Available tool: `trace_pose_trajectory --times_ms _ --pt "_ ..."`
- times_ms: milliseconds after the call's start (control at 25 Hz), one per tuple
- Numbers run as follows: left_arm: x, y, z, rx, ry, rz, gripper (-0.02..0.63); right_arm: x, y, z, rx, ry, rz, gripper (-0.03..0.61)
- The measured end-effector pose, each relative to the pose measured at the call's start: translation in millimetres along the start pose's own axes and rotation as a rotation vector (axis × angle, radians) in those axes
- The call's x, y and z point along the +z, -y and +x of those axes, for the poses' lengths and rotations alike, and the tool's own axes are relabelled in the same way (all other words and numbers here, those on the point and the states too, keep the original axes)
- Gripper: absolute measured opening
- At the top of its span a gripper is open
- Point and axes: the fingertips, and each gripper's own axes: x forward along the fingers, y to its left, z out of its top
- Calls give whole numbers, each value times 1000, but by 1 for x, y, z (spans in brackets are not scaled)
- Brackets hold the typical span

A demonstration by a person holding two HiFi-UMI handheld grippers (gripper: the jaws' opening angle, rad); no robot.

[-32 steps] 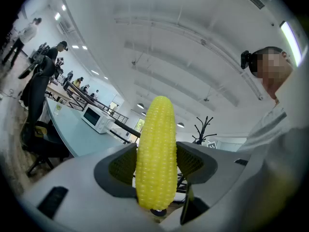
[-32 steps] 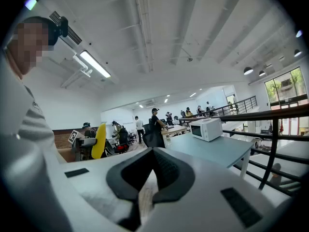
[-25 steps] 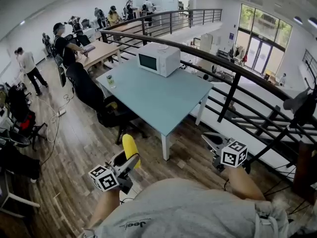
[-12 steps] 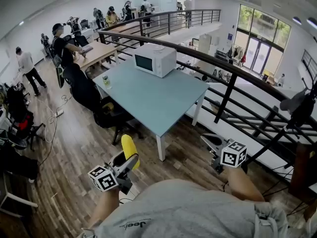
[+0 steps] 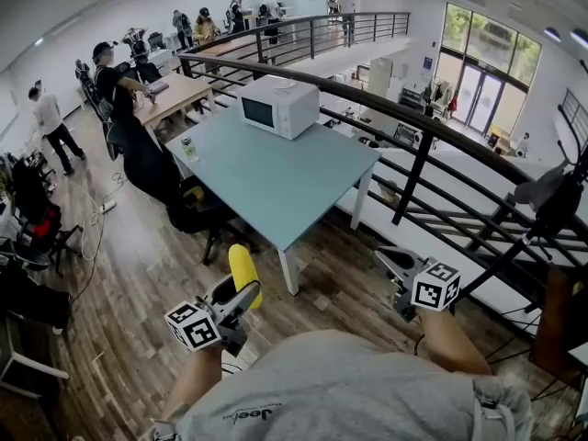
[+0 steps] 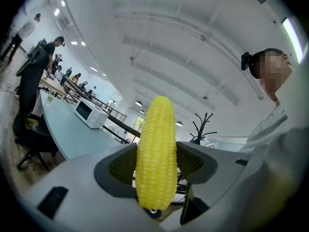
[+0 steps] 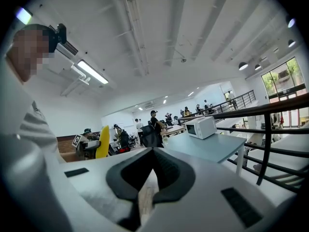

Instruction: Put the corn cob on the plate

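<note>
Wood floor (image 5: pixel 138 274) of an open office, with a pale blue table (image 5: pixel 276 177) ahead of the 2 grippers.
The left gripper (image 5: pixel 241 292) is clamped on the yellow corn cob (image 6: pixel 155 153), which stands upright between its jaws, tip above the pads. The right gripper (image 5: pixel 390 263) is level with it, well apart to the right, jaws drawn together with nothing between them. A white microwave (image 5: pixel 278 106) sits on the table's far end, beside a black railing (image 5: pixel 413 118).

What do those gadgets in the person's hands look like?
The left gripper and right gripper are light grey plastic, with dark textured pads inside the jaws. Each carries a white cube with black square markers. The person wears a grey shirt.
</note>
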Motion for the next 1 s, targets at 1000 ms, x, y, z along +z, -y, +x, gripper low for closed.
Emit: trace_pose_trajectory --times_ms 1000 --pt "31 -99 59 -75 -37 -41 262 13 56 86 -61 -22 0 15"
